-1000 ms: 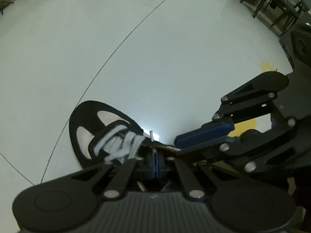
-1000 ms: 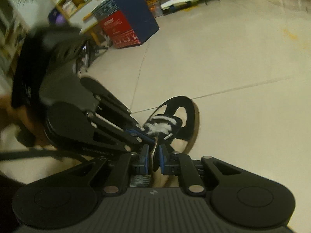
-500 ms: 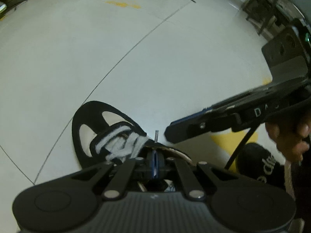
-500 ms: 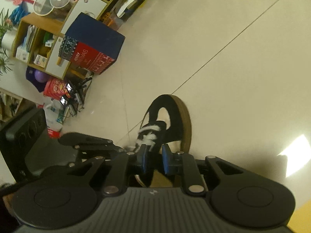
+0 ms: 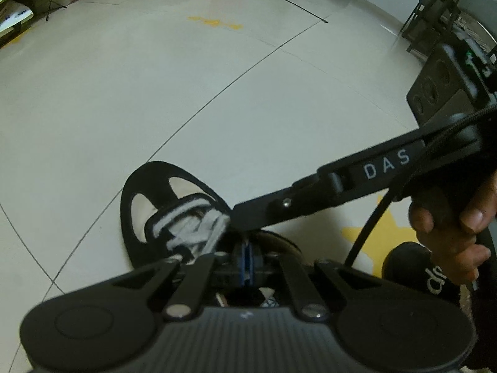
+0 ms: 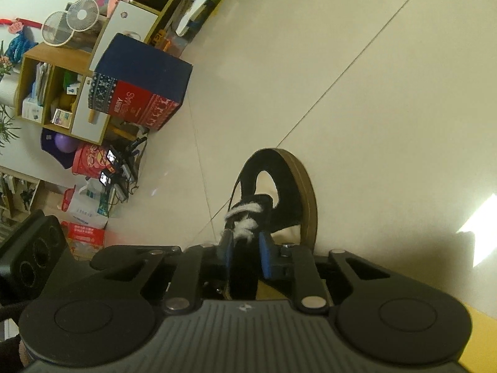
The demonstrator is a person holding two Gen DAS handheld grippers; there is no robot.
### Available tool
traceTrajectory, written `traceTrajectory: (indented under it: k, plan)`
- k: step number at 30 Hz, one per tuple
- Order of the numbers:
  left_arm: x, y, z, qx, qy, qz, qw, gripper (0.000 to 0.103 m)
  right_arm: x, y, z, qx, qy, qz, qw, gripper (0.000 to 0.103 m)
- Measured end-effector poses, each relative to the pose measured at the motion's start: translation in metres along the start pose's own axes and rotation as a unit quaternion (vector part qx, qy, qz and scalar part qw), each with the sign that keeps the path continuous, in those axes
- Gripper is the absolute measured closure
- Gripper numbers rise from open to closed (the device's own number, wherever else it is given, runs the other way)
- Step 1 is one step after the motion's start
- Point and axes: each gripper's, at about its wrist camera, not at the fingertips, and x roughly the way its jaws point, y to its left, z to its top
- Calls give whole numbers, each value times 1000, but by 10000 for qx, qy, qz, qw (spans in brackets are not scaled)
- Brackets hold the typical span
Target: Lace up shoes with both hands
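One big pale tiled floor (image 5: 155,93) fills most of both views. One black shoe (image 5: 136,199) with a tan sole lies on it, in the lower middle of each frame. One fluffy white lace (image 5: 192,230) crosses the front of the shoe.

There are two grippers. The left gripper (image 5: 247,256) sits at the bottom middle of its own view, and its blue pads are pressed together. A thin bit may be pinched there, but it is too small and dark to tell. The right gripper (image 6: 244,248) sits at the bottom middle of its view. Its jaws are closing, with a gap left between the blue pads. The dark part of the shoe and the end of the white lace lie in that gap, and I cannot tell if the pads touch them.

One hand (image 5: 450,236) shows at the right edge of the left view, cut off by the frame. One blue and red box (image 6: 139,93) stands at the upper left of the right view, beside one wooden shelf (image 6: 37,87). Two small white fans (image 6: 70,21) sit on top.
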Motion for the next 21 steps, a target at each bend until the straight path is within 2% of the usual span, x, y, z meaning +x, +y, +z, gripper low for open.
traceTrajectory:
  k: [1, 2, 9, 14, 21]
  plan:
    - [1, -1, 0, -37, 1, 7, 10000, 100, -1, 2, 0, -69, -32, -83, 9999, 94]
    - [1, -1, 1, -74, 2, 14, 10000, 99, -2, 3, 0, -137, -64, -166, 9997, 99]
    - [-2, -3, -2, -39, -49, 48, 10000, 90, -3, 8, -1, -442, -145, -327, 9984, 99]
    - [-5, -3, -3, -105, -88, 49, 9999, 83, 0, 22, -3, -950, -187, -601, 9935, 99]
    - [-33, 0, -9, -108, -301, 247, 9992, 71, 2, 41, -14, -2112, -343, -1110, 9705, 100]
